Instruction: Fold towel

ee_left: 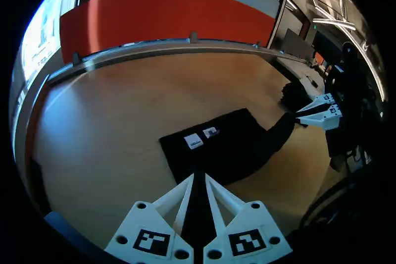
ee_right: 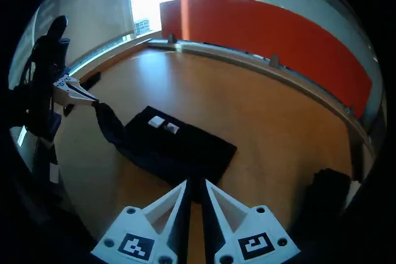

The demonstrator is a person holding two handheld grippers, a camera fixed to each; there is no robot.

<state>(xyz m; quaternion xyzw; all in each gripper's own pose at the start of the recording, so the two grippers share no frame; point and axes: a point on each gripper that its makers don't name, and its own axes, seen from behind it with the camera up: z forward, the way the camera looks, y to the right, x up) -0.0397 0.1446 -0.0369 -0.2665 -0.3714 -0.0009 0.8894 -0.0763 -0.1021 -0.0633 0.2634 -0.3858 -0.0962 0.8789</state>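
A light brown wooden worktop (ee_left: pixel 123 115) carried a black cloth towel (ee_left: pixel 222 145) near its middle, mostly flat, with one end raised off the surface. Two small white tags (ee_left: pixel 193 140) sat on the towel's upper face. A dark crumpled cloth bundle (ee_right: pixel 326 184) lay apart from it, close to the worktop's edge. A tall orange partition panel (ee_left: pixel 168 16) ran along the far edge

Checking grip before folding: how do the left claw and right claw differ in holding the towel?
In the left claw, towel fills the whole gap; in the right claw it sits only at the tips, table showing below. Left claw and right claw markers differ in pattern. Both are shut on a raised towel edge.
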